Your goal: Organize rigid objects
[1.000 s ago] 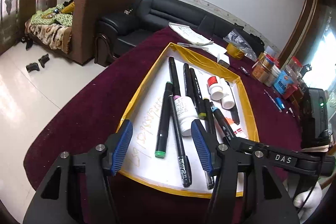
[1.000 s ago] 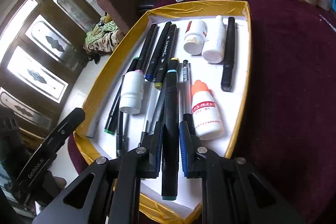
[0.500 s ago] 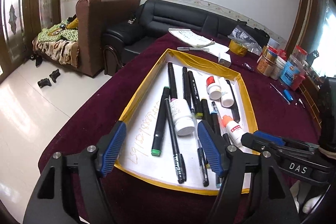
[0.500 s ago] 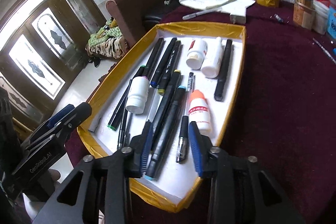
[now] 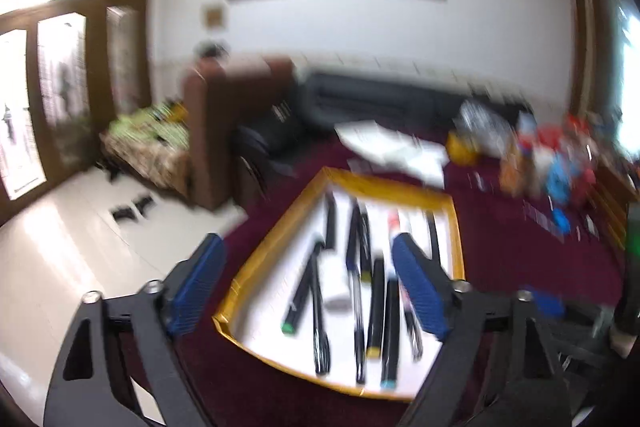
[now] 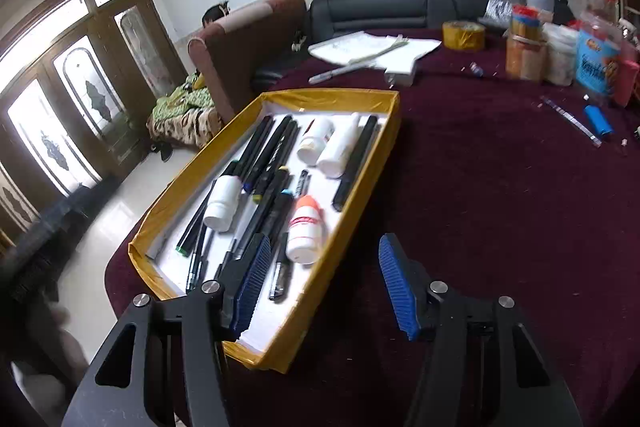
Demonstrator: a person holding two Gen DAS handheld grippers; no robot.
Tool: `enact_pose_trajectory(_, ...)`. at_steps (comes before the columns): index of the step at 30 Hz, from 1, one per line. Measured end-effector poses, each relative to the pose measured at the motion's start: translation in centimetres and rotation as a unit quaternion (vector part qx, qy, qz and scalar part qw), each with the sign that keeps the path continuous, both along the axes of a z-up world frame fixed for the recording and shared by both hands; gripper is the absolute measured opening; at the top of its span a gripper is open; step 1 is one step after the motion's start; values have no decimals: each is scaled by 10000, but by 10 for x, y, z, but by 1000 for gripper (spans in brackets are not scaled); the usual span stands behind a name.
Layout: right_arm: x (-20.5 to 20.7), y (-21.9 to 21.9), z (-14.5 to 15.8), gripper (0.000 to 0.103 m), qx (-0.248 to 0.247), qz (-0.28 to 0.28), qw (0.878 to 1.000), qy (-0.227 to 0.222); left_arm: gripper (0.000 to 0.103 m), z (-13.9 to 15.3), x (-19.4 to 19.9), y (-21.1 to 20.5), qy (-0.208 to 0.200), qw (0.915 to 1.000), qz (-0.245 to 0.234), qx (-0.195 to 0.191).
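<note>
Nearly done, by the look of it: pens [image 6: 276,163] and bottles [image 6: 305,231] lying side by side in the yellow-rimmed tray [image 6: 352,199] on the desk [image 6: 500,187]. Left claw [image 5: 308,291] and right claw [image 6: 320,283] both empty, opening. Possibly stray items far right; blurred.

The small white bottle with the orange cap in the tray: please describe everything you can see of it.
The small white plastic bottle with the orange cap lies on its side on the white floor of the yellow-edged tray, cap pointing away from the camera. A red-printed label wraps its middle. Black pens lie alongside its left; it seems to touch the nearest. No gripper touches it.
</note>
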State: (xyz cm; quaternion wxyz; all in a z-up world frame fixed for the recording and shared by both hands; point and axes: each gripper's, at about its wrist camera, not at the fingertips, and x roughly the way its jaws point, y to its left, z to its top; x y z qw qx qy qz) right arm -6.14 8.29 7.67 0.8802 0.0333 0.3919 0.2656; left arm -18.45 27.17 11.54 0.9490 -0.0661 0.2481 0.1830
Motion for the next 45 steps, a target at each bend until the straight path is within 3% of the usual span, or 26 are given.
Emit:
enact_pose_trajectory(1, -4, -5, 3, 53, 10, -18, 9999, -147, 103, 9, -8, -5, -254, 9994, 214, 92)
enact_pose_trajectory(3, -13, -13, 11, 59, 18, -94, 9986, -518, 103, 24, -27, -14, -857, 9953, 431, 132)
enact_pose_trajectory(5, -21, -19, 16, 71, -38, -211, 9962, -839, 103, 31, -38, -17, -1336, 9904, 328, -145)
enact_pose_trajectory(7, -27, -23, 19, 75, -113, -308, 9936, -1084, 103, 33, -23, -17, -1020, 9935, -72, -507)
enact_pose_trajectory(9, -32, -26, 19, 75, -233, -336, 9920, -1195, 103, 27, -3, -18, -437, 9958, -373, -717)
enact_pose_trajectory(13, -37, -31, 13, 76, -433, -367, 9903, -1265, 103, 19, 1, -21, -360, 9968, -167, -687)
enact_pose_trajectory(19, -41, -27, 3, 77, -621, -310, 9890, -1308, 103, 10, 13, -36, -18, 9943, -572, -901)
enact_pose_trajectory(21, -43, -22, 1, 77, -704, -258, 9885, -1315, 103, 1, 20, -44, 225, 9952, -545, -776)
enact_pose_trajectory(29, -43, -8, -13, 77, -976, -129, 9884, -1159, 103, -12, 22, -43, 388, 9982, -202, -416)
enact_pose_trajectory(45, -44, 24, -24, 77, -1399, 96, 9843, -1074, 103, -37, 32, -13, 725, 9949, -79, -692)
